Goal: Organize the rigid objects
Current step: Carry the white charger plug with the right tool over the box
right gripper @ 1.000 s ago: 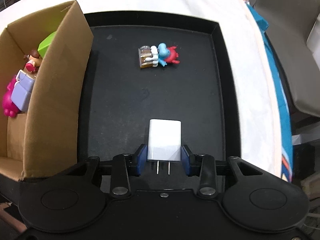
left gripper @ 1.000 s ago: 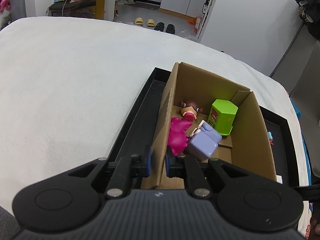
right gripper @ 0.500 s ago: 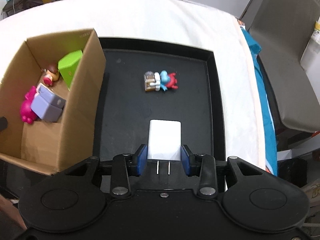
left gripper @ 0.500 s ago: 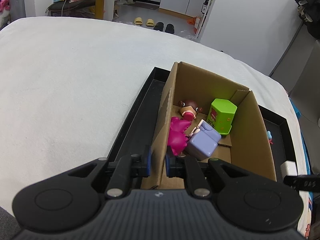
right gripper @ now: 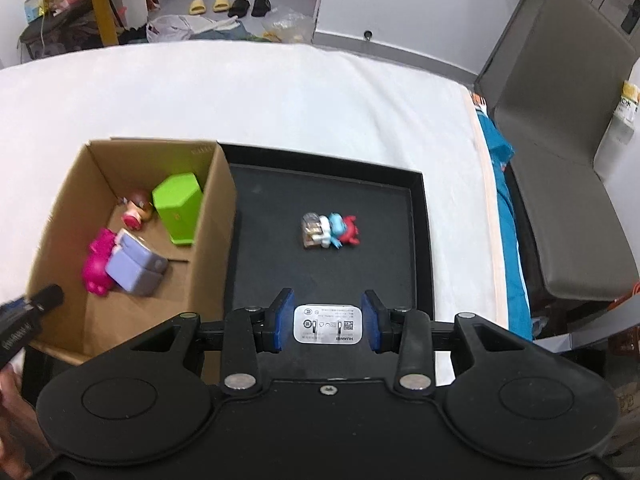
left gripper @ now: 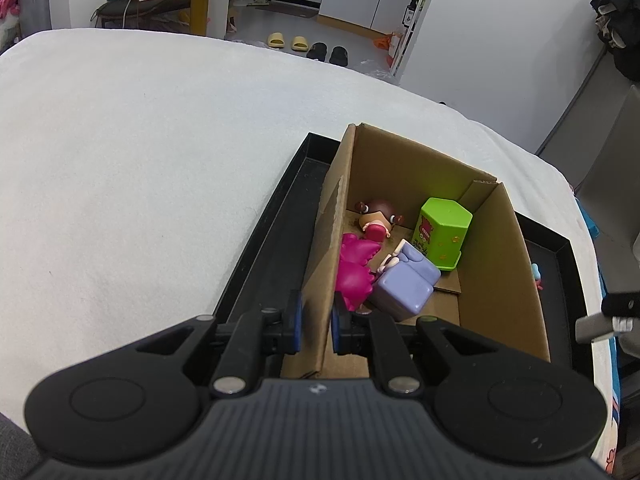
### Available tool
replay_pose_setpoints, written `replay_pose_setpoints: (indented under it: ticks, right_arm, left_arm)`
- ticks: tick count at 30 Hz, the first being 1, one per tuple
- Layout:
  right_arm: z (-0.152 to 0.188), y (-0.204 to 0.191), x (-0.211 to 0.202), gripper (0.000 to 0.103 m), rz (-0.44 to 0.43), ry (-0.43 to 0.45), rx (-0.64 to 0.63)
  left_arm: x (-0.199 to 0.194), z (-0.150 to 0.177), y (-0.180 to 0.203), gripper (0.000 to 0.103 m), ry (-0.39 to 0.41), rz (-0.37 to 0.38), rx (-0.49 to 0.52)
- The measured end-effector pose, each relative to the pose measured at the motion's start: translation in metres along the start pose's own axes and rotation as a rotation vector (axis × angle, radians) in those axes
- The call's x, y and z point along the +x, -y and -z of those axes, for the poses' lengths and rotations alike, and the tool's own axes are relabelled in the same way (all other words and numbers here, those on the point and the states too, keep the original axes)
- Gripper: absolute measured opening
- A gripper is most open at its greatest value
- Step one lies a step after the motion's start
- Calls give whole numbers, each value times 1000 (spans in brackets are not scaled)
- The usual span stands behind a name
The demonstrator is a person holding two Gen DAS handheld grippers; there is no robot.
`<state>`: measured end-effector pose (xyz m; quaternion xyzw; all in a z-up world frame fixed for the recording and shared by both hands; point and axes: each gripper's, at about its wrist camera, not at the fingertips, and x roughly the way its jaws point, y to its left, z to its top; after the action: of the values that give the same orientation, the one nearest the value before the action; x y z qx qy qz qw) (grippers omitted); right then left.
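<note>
Charger (right gripper: 328,323), stiff, light and smooth-sided, sits pinched across its flat sides in the right gripper (right gripper: 328,325) jaws, while left gripper (left gripper: 316,320) jaws clamp the cardboard box (left gripper: 326,248) wall at nine o'clock.

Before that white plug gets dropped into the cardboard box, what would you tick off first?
1. White charger clamped between the right gripper's fingers: ok.
2. Cardboard box steadied: ok, the left gripper is shut on its near wall.
3. Free floor space in the box: ok, bare cardboard shows near the front, clear of the purple block, pink toy, small doll and green container.
4. Charger above the box opening: not ok, it is over the black tray.
5. Charger high enough to clear the box wall: cannot tell.
6. Tray emptied: not ok, a blue and red figure remains.
</note>
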<state>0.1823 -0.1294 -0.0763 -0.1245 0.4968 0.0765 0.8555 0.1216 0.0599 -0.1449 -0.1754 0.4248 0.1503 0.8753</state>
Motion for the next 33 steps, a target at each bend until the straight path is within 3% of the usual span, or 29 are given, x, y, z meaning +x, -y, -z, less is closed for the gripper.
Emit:
replay_pose_setpoints:
  ticks: [18,33]
  right_arm:
    - [-25,-50,-26,36,-81,60,-68]
    - [-33,-90,-12,36,-119,37,-96]
  left_arm:
    - [2,1,6,13,-4,8,-7]
    - [3,8,24,13,-9,21,-22]
